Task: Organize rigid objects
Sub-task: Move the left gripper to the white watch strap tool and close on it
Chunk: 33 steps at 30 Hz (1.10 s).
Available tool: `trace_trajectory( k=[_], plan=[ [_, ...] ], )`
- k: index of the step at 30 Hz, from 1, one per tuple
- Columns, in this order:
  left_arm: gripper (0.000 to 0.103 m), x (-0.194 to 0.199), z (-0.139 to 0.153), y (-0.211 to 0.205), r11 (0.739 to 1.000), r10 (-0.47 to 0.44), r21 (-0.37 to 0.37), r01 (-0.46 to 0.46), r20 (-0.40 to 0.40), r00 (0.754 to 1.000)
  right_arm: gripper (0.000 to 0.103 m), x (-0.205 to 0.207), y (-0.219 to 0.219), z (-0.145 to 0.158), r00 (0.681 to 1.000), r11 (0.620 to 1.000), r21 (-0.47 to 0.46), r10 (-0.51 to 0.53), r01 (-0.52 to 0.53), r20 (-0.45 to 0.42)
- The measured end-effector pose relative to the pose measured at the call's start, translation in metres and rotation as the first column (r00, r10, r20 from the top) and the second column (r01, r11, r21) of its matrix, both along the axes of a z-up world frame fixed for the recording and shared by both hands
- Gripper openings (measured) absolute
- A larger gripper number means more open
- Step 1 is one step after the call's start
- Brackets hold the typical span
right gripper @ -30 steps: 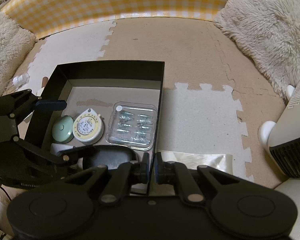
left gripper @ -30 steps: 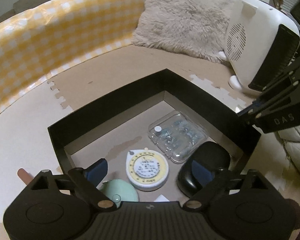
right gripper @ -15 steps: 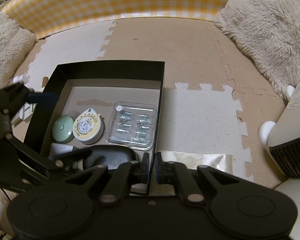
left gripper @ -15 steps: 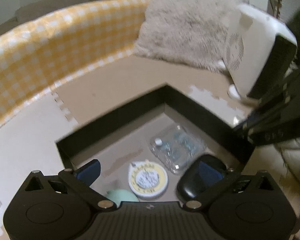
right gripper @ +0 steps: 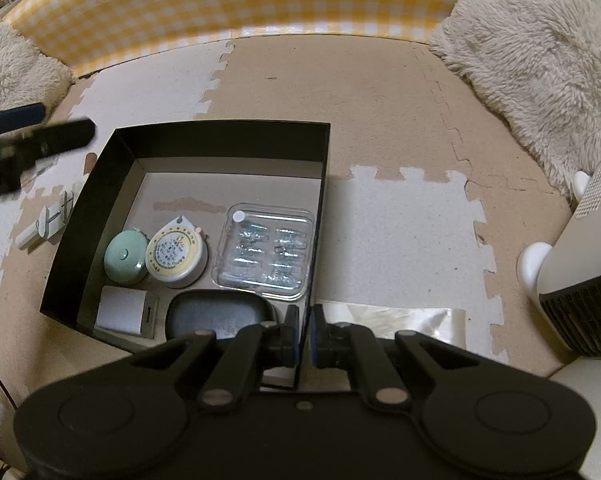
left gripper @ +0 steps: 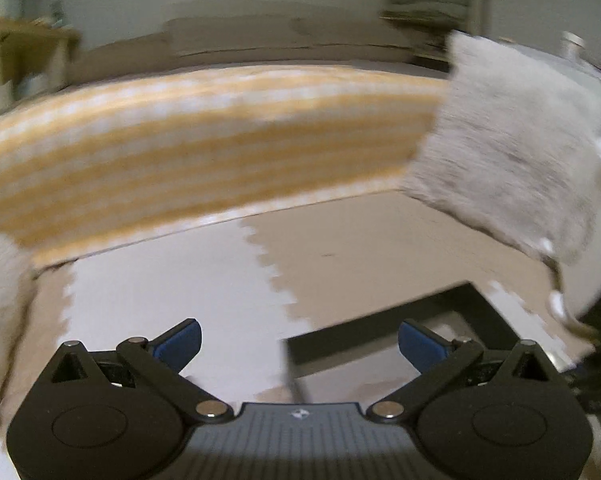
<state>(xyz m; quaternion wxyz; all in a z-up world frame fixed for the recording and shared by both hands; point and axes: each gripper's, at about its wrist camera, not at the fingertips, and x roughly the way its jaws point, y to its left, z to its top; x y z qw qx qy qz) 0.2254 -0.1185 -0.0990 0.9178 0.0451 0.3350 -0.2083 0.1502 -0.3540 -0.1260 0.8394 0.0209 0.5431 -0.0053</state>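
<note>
A black open box sits on the foam floor mat. It holds a green round tape, a yellow-faced tape measure, a clear plastic case, a black pouch and a white box. My right gripper is shut on the box's right wall near the front corner. My left gripper stands wide open and empty above the mat, left of the box's far corner. In the right wrist view the left gripper is a blur beyond the box's left side.
A white clip-like piece lies on the mat left of the box. A silver packet lies to the box's right, with a white heater further right. A yellow checked bumper and fluffy cushions ring the mat.
My left gripper has risen out of the box and swung left, so its view now faces the mat and bumper. The right gripper keeps its hold on the box wall.
</note>
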Motion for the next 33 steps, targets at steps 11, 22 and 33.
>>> trace_trajectory(
  k=[11, 22, 33],
  plan=[
    [0.103, 0.018, -0.038, 0.067, 0.918, 0.394, 0.028, -0.397, -0.191, 0.899, 0.006, 0.000, 0.000, 0.000, 1.000, 1.000, -0.005, 0.002, -0.002, -0.001],
    [0.103, -0.015, -0.062, 0.097, 0.770, 0.622, 0.047, -0.637, -0.279, 0.732, 0.006, -0.001, 0.000, 0.000, 1.000, 1.000, -0.004, 0.002, -0.002, -0.001],
    [0.102, -0.043, -0.064, 0.062, 0.755, 0.615, -0.035, -0.655, -0.309, 0.725, 0.006, -0.001, 0.000, 0.000, 1.000, 1.000, -0.005, 0.003, -0.003, -0.001]
  ],
)
